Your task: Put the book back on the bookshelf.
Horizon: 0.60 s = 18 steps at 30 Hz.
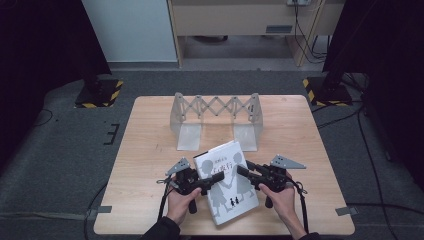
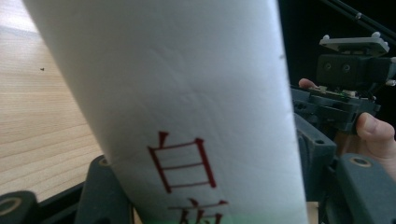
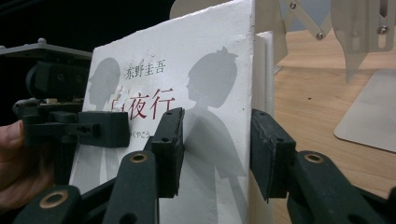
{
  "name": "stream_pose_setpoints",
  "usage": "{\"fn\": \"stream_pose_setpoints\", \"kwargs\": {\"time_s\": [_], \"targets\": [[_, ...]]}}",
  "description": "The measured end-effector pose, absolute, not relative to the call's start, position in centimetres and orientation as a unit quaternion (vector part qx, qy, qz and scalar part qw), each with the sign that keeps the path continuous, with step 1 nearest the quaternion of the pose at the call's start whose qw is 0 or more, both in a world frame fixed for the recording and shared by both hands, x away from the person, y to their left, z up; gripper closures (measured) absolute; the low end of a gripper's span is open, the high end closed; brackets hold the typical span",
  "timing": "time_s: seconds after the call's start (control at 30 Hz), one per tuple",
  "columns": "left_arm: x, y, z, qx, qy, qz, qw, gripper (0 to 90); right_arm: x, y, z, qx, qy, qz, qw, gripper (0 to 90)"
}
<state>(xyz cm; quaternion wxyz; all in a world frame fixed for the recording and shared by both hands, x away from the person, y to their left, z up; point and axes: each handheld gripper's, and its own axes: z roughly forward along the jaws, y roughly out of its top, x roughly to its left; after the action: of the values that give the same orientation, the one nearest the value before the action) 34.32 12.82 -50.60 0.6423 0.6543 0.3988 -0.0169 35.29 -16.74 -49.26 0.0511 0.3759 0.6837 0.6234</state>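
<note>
A thick white book point(image 1: 226, 192) with grey silhouettes and red characters on its cover is held between both grippers, over the near middle of the wooden table point(image 1: 150, 150). My left gripper point(image 1: 216, 177) is shut on its left side, and the cover point(image 2: 187, 93) looms close between the jaws. My right gripper point(image 1: 241, 169) is shut on the book's right edge: one pad presses the front cover point(image 3: 205, 84), the other the back. In the right gripper view, the left gripper's jaw point(image 3: 100, 128) lies on the cover at the left.
A grey metal folding book rack point(image 1: 217, 117) with two flat feet stands at the table's middle back; one foot point(image 3: 369, 116) lies just beyond the book. The person's hands point(image 1: 180, 200) come in over the table's front edge. Black stands flank the table's far corners.
</note>
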Motion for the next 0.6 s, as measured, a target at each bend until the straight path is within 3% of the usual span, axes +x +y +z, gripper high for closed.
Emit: {"fn": "stream_pose_setpoints", "kwargs": {"time_s": [0.27,0.3,0.6], "targets": [[34.0,12.8,-50.1,0.650,0.411,-0.024,0.639,44.7,35.5,-17.1,-49.3,0.386,0.682,0.619,0.050,54.6],[34.0,12.8,-49.9,0.648,0.416,-0.030,0.637,45.2,35.5,-17.8,-49.1,0.392,0.676,0.621,0.055,49.5],[33.8,13.2,-48.1,0.646,0.414,-0.043,0.640,51.0,36.0,-22.7,-49.4,0.460,0.678,0.558,0.136,33.8]]}}
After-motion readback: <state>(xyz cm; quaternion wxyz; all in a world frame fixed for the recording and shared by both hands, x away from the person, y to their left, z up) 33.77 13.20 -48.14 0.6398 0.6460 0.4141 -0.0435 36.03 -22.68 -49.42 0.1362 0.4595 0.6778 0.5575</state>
